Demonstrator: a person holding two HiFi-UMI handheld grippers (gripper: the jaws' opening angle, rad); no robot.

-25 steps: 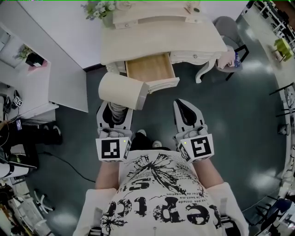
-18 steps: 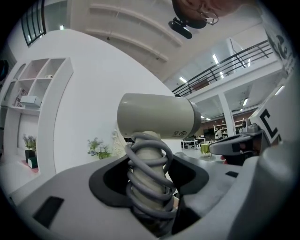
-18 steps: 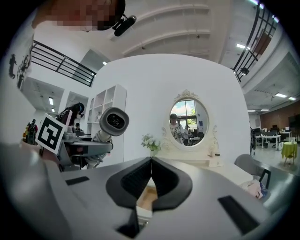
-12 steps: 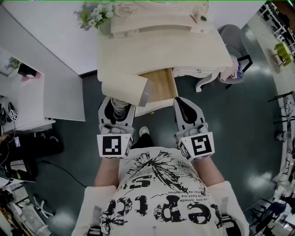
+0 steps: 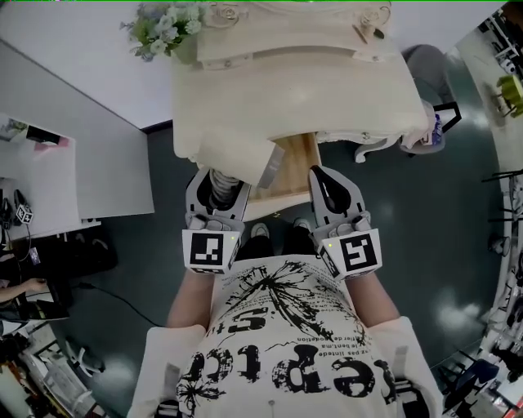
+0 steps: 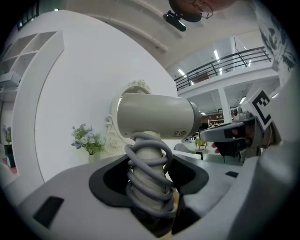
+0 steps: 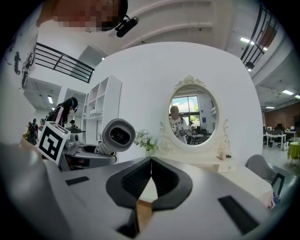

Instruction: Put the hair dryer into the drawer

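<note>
The cream hair dryer (image 5: pixel 235 160) stands upright in my left gripper (image 5: pixel 217 194), which is shut on its handle, wound round with grey cord (image 6: pixel 149 178). Its barrel (image 6: pixel 157 116) lies crosswise above the jaws and also shows in the right gripper view as the hair dryer (image 7: pixel 118 134), nozzle toward the camera. The open wooden drawer (image 5: pixel 292 171) juts from the front of the cream dressing table (image 5: pixel 294 90), just right of the dryer and partly hidden by it. My right gripper (image 5: pixel 328 189) is shut and empty, its tips meeting over the drawer's right edge.
A vase of flowers (image 5: pixel 159 23) stands at the table's back left, and an oval mirror (image 7: pixel 193 118) rises behind the tabletop. A grey chair (image 5: pixel 429 98) sits to the right of the table, a white desk (image 5: pixel 49 167) to the left. The person's feet (image 5: pixel 261 232) stand below the drawer.
The person has stepped closer to the dressing table. Both grippers and the dryer now reach the open drawer, where a second ago they hung over the floor in front of it.
</note>
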